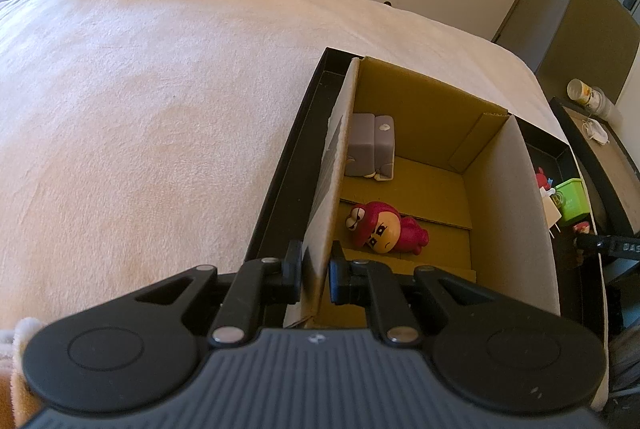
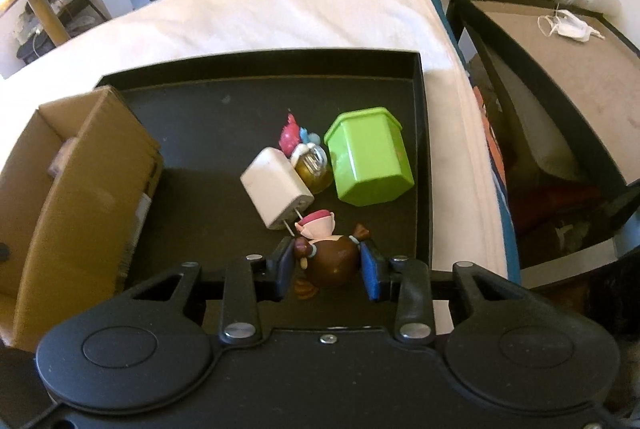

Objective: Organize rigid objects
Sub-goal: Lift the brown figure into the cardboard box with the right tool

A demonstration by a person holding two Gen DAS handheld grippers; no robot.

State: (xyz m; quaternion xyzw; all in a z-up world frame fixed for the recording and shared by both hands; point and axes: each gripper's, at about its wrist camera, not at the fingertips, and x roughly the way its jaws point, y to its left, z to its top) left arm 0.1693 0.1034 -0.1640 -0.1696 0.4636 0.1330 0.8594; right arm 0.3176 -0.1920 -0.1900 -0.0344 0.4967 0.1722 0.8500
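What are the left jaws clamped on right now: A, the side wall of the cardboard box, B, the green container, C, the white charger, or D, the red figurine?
A: in the left wrist view the left gripper straddles the cardboard box wall, one jaw on each side, while the red figurine lies untouched inside.

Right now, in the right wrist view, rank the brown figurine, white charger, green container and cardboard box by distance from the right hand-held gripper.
1. Brown figurine: between the right hand-held gripper fingers.
2. White charger: just ahead, left.
3. Green container: ahead, right.
4. Cardboard box: far left of the tray.
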